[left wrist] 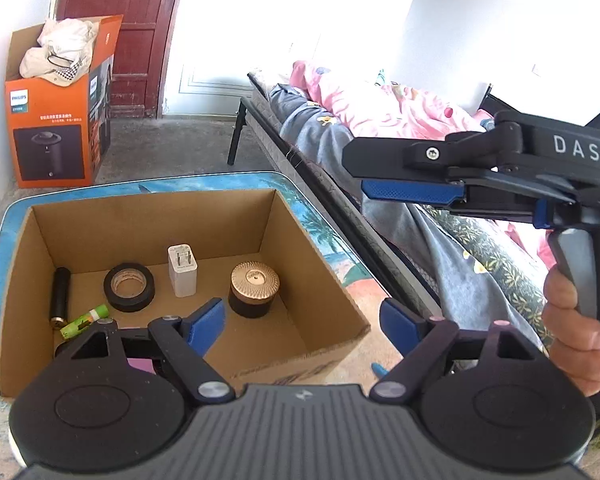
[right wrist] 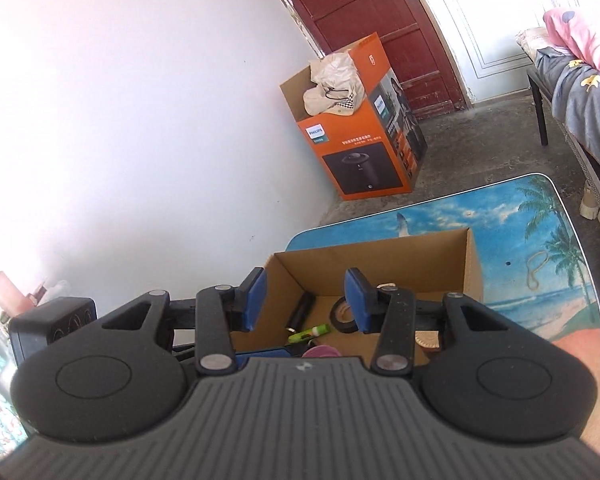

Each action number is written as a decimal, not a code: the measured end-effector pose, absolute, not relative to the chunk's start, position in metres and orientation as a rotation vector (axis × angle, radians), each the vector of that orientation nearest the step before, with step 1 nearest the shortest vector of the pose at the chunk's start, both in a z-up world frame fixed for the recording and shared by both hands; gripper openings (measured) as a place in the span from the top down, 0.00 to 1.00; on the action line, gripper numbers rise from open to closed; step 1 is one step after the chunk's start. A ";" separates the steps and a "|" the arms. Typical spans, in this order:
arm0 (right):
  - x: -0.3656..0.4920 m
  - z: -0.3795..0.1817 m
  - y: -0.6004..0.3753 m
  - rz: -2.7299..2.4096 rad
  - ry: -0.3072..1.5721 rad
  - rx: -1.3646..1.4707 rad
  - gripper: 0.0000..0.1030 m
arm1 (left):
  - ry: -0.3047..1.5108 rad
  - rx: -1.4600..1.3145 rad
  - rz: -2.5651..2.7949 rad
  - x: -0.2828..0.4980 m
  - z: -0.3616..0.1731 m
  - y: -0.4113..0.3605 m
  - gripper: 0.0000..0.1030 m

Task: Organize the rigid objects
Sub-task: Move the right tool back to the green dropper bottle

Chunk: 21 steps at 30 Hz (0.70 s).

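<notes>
Two grippers over one open cardboard box on a beach-print table.

From the left wrist: left gripper spread wide, nothing between the blue pads, hanging above the box's near wall. Inside, toward 11 o'clock of the pads, a black tape roll, an upright white charger, a black cylinder and a green battery; at 12 o'clock a ribbed gold-topped round jar. At 2 o'clock, right gripper seen side-on, gripped by a hand, jaws narrowly apart, empty.

From the right wrist: right gripper part open, holding nothing; box at 12 o'clock, charger hidden, jar mostly masked. Shown only here: a loop of cord on the table at 2 o'clock. Smooth corrugated walls, square corners.
</notes>
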State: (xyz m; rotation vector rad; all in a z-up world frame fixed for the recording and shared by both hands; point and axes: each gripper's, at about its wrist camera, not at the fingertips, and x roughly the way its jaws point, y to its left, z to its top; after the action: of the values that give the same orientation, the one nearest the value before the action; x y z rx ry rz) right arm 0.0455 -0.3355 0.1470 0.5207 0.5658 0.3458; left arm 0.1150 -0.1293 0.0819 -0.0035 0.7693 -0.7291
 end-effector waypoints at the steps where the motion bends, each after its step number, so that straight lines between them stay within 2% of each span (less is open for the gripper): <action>1: 0.036 0.144 -0.332 0.349 0.563 0.526 0.58 | 0.759 0.007 -0.724 0.105 0.080 -0.123 0.15; 9: -0.008 0.088 -0.298 0.353 0.637 0.600 0.53 | 0.734 0.053 -0.621 0.056 0.051 -0.070 0.15; 15: 0.002 0.049 -0.257 0.384 0.753 0.647 0.53 | 0.711 0.127 -0.538 0.043 0.024 -0.053 0.15; 21: 0.024 0.037 -0.214 0.420 0.820 0.594 0.53 | 0.684 0.154 -0.487 0.034 0.004 -0.038 0.16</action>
State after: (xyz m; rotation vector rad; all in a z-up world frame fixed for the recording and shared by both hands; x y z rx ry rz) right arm 0.0236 -0.2144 0.0369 0.5935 0.8198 0.4200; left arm 0.0342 -0.0385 0.0044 0.1540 0.6836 -0.4868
